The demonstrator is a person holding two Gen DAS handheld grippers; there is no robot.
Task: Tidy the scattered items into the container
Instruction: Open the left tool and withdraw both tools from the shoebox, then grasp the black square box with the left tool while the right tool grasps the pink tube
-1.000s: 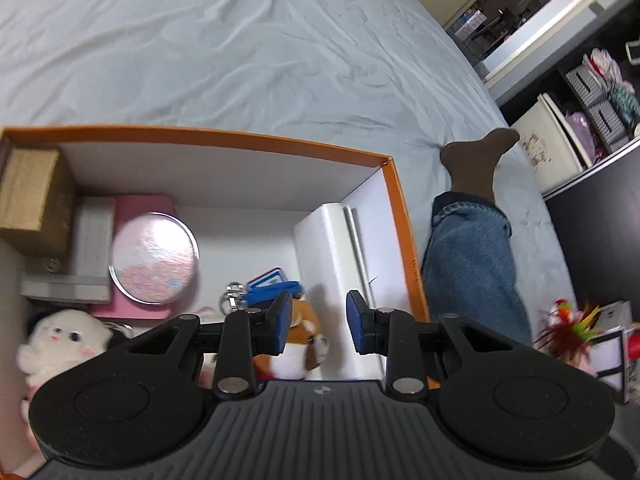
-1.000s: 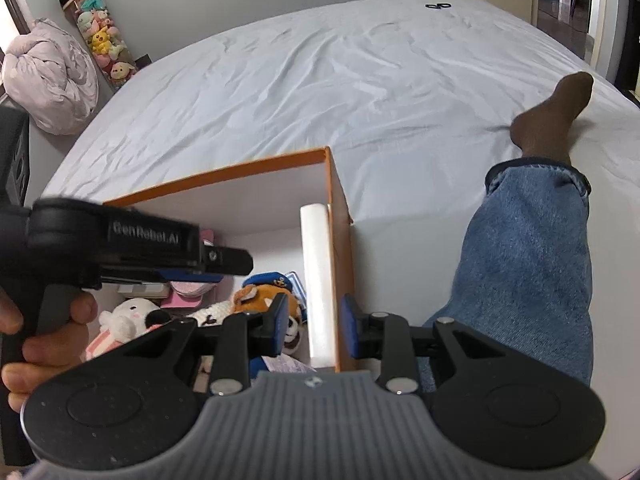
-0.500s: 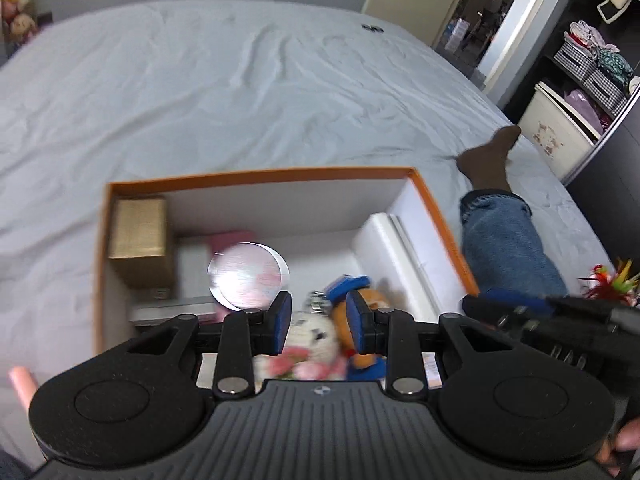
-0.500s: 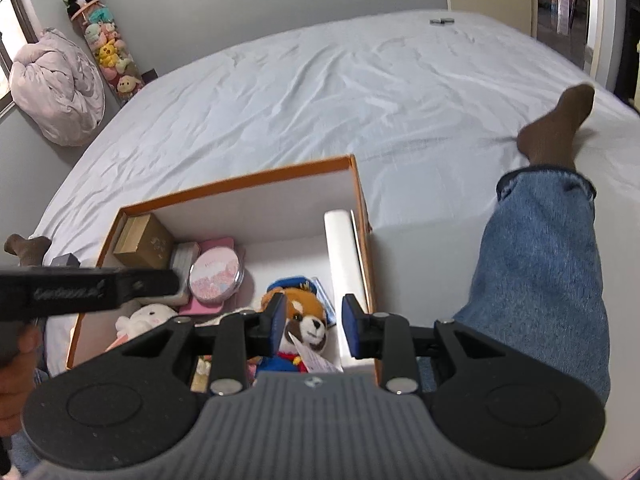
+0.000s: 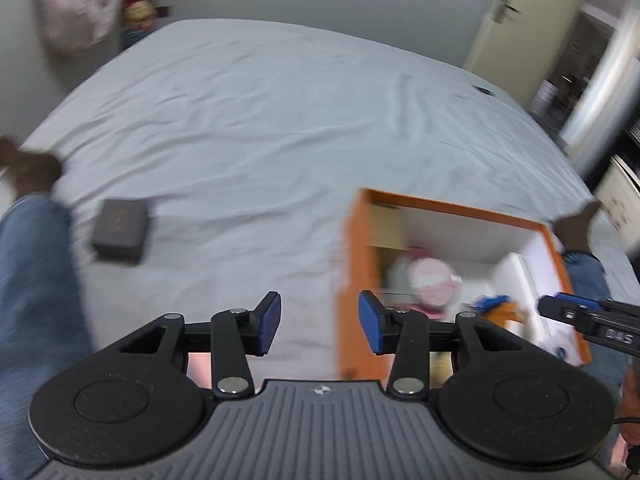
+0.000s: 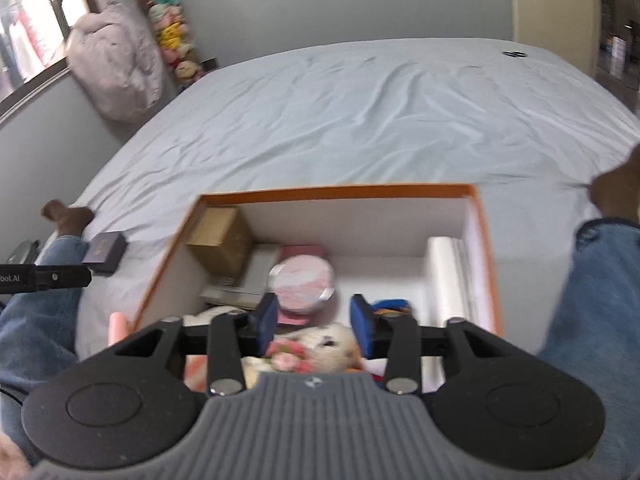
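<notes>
Reaching over the bed, the left gripper [image 5: 319, 323], jaws opening and empty, faces a dark box [image 5: 120, 231] lying ahead-left; the right gripper [image 6: 314, 324], also opening, hovers above the orange container [image 6: 340, 193].

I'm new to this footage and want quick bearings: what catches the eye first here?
The orange-rimmed box on the pale bed sheet stands out, packed with a round pink tin, a brown carton in its far left corner and plush toys nearest the camera. Off to its left, a small dark box lies alone on the sheet, beside a denim-clad leg. Both grippers are opening with nothing between their jaws.
</notes>
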